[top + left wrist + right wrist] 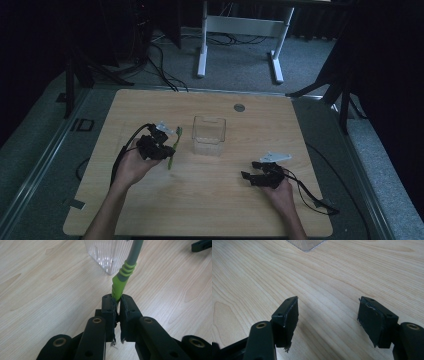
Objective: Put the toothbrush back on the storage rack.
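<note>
Currently my left gripper (117, 305) is pinching a green-and-grey toothbrush (121, 280) by its very handle end; my right gripper (328, 315) is gaping wide, holding nothing. Risk: such a shallow bite may be letting it pivot or slip beside the clear plastic container (209, 134).

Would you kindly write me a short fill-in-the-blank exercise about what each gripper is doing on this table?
1. The left gripper is shut on a green and grey ____.
2. The right gripper has its jaws ____.
3. The clear plastic container stands on the ____, between the two grippers.

Missing words: toothbrush; open; table.
</note>
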`<state>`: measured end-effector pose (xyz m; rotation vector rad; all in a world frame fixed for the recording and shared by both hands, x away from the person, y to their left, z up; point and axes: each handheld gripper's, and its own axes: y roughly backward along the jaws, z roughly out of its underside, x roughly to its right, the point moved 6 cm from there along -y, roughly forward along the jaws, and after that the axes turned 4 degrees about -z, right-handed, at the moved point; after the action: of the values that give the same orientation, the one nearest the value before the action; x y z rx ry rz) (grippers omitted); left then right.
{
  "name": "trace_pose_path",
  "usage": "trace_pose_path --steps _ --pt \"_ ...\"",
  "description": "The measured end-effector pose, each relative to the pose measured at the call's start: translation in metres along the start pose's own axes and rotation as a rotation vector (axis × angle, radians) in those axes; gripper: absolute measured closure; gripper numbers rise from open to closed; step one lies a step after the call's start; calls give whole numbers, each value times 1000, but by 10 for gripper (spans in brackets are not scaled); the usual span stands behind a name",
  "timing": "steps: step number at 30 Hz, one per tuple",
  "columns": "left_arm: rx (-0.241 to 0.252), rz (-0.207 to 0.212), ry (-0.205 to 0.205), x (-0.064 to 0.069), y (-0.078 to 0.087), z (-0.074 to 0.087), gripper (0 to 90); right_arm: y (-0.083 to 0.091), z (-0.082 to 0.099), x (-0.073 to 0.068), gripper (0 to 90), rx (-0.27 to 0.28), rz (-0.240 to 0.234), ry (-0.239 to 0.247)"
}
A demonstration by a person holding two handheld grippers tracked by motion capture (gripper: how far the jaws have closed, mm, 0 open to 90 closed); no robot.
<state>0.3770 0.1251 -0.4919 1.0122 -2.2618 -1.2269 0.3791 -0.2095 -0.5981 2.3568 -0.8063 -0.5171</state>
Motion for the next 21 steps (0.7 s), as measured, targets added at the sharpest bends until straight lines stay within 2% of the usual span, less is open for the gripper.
trace_pose_path --steps 21 --pt "39 3 2 2 5 -12 825 0 0 0 326 0 -1 -1"
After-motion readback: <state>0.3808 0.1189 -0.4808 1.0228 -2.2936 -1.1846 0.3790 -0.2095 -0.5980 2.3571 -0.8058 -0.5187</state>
